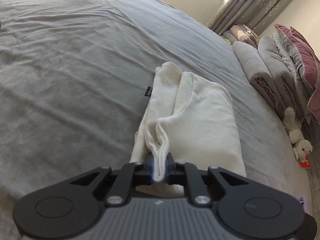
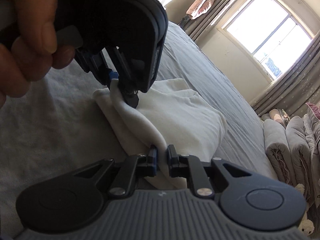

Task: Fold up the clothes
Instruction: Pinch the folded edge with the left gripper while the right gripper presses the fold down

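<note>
On the bed, near edge: a cream garment (image 1: 202, 116) lies partly folded on the grey sheet (image 1: 80, 70), its long axis running from near to far, with a small dark label at its left edge.
Left gripper (image 1: 159, 169): jaws closed on a bunched near edge of the garment; several layers of hem stand pinched between the pads.
Right gripper (image 2: 161, 158): jaws closed on the same near edge, further right; a band of cloth rises from it to the left gripper, seen beyond it in the right wrist view, with a hand (image 2: 26, 30) on that gripper's handle.
Cloth between grips: it hangs in a slack curve, not taut.
Risk, uneven layers: the left pinch looks to take in more layers than the right, so I judge a lift could drag the lower fold along and undo the shape already made.
Risk, slip: the right pads hold only a thin strip near the hem; a quick pull away could draw it out and drop that corner.
Risk, skew: with slack between the two grips, carrying the edge to the far end could leave a crooked crease unless both move together and level.
Risk, sheet: the sheet is wrinkled just beside the garment; I cannot tell whether any of it is caught in either grip.
Far right: rolled quilts (image 1: 266, 76) and a plush toy (image 1: 298, 140) lie well apart from the work.
</note>
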`<action>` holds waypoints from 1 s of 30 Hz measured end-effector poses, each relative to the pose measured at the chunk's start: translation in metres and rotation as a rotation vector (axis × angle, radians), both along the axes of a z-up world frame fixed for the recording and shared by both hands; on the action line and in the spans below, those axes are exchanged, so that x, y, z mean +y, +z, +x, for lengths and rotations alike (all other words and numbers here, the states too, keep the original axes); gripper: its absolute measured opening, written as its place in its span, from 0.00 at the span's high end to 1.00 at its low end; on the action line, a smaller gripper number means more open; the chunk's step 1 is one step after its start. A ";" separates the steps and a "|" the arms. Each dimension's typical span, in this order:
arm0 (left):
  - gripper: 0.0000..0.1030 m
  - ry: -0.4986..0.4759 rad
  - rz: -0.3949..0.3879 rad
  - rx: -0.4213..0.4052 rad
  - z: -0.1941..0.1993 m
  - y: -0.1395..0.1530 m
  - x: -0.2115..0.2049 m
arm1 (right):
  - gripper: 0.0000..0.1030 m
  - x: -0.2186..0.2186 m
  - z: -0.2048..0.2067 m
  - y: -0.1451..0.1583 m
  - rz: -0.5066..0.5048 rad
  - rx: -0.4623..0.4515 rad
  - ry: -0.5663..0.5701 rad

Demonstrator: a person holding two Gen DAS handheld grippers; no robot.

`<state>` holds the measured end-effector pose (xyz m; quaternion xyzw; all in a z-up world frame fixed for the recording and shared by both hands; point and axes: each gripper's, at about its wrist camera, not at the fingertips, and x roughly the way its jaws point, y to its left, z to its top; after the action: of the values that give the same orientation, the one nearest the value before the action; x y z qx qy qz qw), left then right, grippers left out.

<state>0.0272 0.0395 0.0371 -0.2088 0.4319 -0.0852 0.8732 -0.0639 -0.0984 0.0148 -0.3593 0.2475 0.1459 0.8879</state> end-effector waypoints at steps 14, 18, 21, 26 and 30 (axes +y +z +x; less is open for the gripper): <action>0.89 -0.018 0.044 -0.021 -0.010 0.011 -0.005 | 0.84 -0.018 0.009 0.021 0.165 0.090 -0.023; 0.88 -0.021 0.078 -0.009 -0.008 0.005 -0.010 | 0.78 -0.016 0.004 0.019 0.163 0.106 -0.006; 0.87 -0.021 0.074 -0.003 -0.008 0.006 -0.008 | 0.63 -0.033 0.003 0.035 0.275 0.157 -0.001; 0.87 -0.019 0.084 0.005 -0.007 0.004 -0.009 | 0.63 -0.090 0.014 0.065 0.573 0.174 -0.144; 0.87 -0.017 0.104 -0.001 -0.007 0.005 -0.012 | 0.64 -0.121 0.030 0.067 0.733 0.223 -0.278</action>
<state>0.0200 0.0270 0.0424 -0.1596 0.4371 -0.0702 0.8823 -0.0343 -0.2196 0.0817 0.0360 0.3198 0.1413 0.9362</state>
